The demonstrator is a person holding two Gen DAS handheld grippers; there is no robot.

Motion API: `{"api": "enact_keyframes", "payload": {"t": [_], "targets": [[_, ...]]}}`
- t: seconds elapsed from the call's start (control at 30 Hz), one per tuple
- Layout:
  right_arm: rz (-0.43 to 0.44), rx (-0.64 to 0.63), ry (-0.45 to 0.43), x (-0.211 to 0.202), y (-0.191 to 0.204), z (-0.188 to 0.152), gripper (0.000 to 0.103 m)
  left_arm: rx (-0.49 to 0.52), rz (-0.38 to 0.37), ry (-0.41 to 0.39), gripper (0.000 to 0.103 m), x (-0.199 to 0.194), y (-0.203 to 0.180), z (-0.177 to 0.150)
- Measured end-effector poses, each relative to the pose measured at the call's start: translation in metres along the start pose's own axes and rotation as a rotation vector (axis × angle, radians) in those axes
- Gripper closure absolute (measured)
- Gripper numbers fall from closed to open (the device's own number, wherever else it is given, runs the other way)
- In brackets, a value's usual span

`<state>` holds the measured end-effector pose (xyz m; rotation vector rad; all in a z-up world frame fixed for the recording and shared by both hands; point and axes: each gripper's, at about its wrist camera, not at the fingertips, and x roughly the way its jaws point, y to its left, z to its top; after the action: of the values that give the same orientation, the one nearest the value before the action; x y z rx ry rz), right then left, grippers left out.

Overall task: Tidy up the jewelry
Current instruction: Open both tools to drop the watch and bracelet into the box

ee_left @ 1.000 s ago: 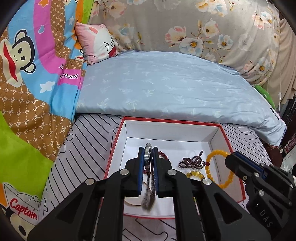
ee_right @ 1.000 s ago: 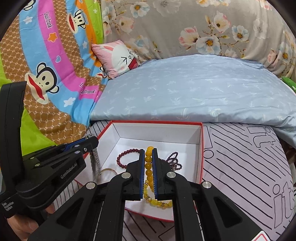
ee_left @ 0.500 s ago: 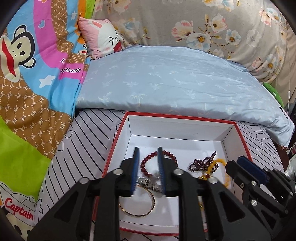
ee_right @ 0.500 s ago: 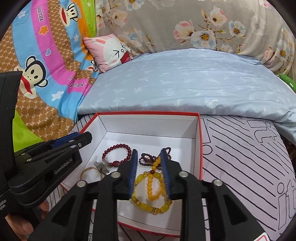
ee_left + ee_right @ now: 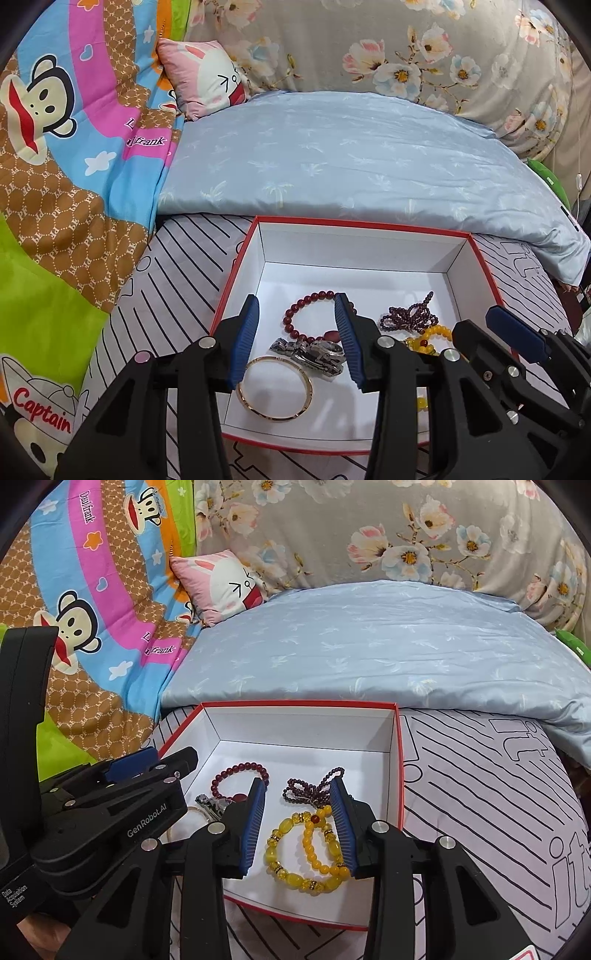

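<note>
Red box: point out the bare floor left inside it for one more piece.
The red box has bare floor along its far wall, beyond the red bead bracelet and purple beads. The near half is crowded: gold bangle, watch, yellow beads.

Inside the red-rimmed white box: dark red bead bracelet at left, silver watch touching it and apparently overlapping a gold bangle; purple bead strand bunched beside coiled yellow bead bracelets.
</note>
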<state>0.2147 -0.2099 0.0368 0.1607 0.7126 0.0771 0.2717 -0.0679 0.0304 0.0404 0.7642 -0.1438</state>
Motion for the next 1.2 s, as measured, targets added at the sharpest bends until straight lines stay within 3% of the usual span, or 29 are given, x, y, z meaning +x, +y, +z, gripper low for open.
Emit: {"api": "enact_keyframes", "payload": {"t": [0.27,0.43,0.83,1.2], "targets": [[0.000,-0.005,-0.019,-0.018,0.003,0.001,0.066,0.001,-0.002,-0.009,0.062,-0.014,0.000,-0.003],[-0.004,-0.008,-0.035,-0.034,0.003,-0.003,0.058,-0.002,-0.012,-0.020,0.061,-0.030,0.000,-0.005],[-0.042,-0.010,-0.069,-0.087,-0.003,-0.029,0.043,0.000,-0.016,-0.059,0.036,-0.081,0.002,-0.030],[-0.059,-0.009,-0.008,-0.117,-0.003,-0.083,0.043,-0.005,0.003,-0.007,0.032,-0.105,0.012,-0.082]]}}
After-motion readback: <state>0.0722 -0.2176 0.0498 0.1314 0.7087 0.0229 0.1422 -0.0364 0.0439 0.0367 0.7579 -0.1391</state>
